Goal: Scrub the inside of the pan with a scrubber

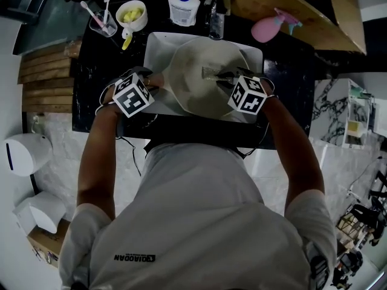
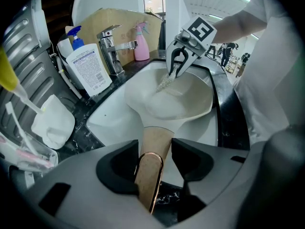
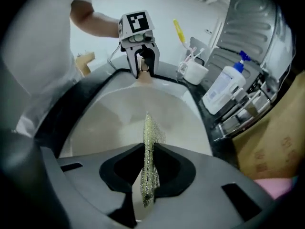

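On the far left of the black desk [image 1: 91, 89] we see a clear cup [image 1: 103, 23] with toothbrushes and a white cup [image 1: 132, 15] with yellow pieces inside. Next comes the left tool [image 1: 156, 82], its jaws clamped on the tan, copper-edged handle [image 2: 151, 171] of the pan [image 1: 199, 89]. In the left gripper view the handle runs straight out between the jaws [image 2: 155, 161] to the pale bowl. The pan lies in the white sink [image 1: 156, 44]. Its long axis runs across the sink, with the handle pointing to our left and the open bowl facing up on the right. Behind the sink stand a white pump bottle [image 1: 184, 8] with a blue top and a chrome faucet [image 2: 112, 51]. Inside the bowl, right of centre, is the scrubber [image 1: 211, 72], a thin strip of glittery mesh. The right tool [image 1: 222, 77] has its jaws closed on it. In the right gripper view the strip [image 3: 148, 142] stands on edge between the jaws [image 3: 148, 175], and its long axis points away from the tool, across the pan's inside toward the handle. From the left gripper view its free end [image 2: 167, 82] hangs down onto the pan's inner surface and seems to touch it. Farthest right, on the back of the desk, lies a pink spray bottle [image 1: 269, 28].
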`<state>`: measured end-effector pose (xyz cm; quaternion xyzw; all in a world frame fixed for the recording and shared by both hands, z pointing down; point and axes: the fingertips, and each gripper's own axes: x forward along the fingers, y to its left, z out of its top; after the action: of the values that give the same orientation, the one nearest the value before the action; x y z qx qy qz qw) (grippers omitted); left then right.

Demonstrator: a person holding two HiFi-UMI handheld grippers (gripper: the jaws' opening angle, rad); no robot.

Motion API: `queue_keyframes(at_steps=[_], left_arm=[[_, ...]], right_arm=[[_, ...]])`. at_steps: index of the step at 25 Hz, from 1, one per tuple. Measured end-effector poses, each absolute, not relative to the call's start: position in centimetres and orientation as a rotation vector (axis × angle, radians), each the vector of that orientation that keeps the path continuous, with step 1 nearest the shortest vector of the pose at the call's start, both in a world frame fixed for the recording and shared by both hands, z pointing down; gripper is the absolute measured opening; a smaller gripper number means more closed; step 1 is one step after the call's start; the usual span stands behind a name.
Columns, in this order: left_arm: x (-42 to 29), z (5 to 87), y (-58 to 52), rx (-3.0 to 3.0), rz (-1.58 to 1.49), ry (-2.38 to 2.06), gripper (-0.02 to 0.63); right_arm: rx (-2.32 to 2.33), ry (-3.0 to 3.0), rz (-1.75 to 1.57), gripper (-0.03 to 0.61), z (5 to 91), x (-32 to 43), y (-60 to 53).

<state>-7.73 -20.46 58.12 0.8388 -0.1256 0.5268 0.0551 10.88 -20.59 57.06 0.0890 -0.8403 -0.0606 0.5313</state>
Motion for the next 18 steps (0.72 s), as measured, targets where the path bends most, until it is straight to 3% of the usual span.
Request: queue_keyframes(at_steps=[12, 18], left_arm=[[-7.7, 58.2, -20.5, 2.554, 1.598, -0.386, 0.225], [-7.7, 58.2, -20.5, 2.555, 1.597, -0.386, 0.225]], right_arm=[[0.264, -1.481, -1.077, 0.080, 56.1, 10.2, -28.7], [0.146, -1.392, -1.164, 0.080, 59.0, 9.4, -29.3]])
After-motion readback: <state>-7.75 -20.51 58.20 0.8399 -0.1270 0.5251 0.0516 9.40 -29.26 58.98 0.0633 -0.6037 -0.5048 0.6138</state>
